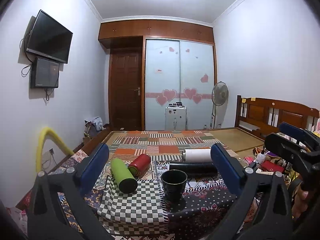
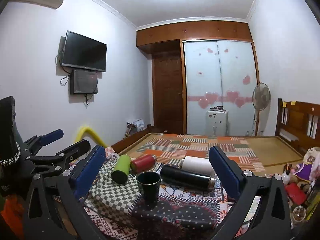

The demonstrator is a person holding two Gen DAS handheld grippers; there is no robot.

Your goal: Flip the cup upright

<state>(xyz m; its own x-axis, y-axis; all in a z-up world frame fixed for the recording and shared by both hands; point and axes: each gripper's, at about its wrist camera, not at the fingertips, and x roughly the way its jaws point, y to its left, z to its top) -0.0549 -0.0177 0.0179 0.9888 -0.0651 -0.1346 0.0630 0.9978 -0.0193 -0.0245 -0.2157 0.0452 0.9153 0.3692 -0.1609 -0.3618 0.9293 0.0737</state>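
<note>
Both grippers spread wide, holding nothing; cup upright between them.
Left gripper [image 1: 160,164] and right gripper [image 2: 157,166] bases cut off by frame edges. Cup [image 1: 174,184] dark, mouth up, thin light rim, on patterned cloth [image 1: 130,206], apart from green flask [image 1: 123,175] and black flask [image 1: 193,169]; inside too dark, probably empty.

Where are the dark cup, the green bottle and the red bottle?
dark cup [image 1: 174,184], left wrist view, on its front wall.
green bottle [image 1: 122,175], left wrist view, middle of its lying body.
red bottle [image 2: 142,163], right wrist view, middle of its side.
</note>
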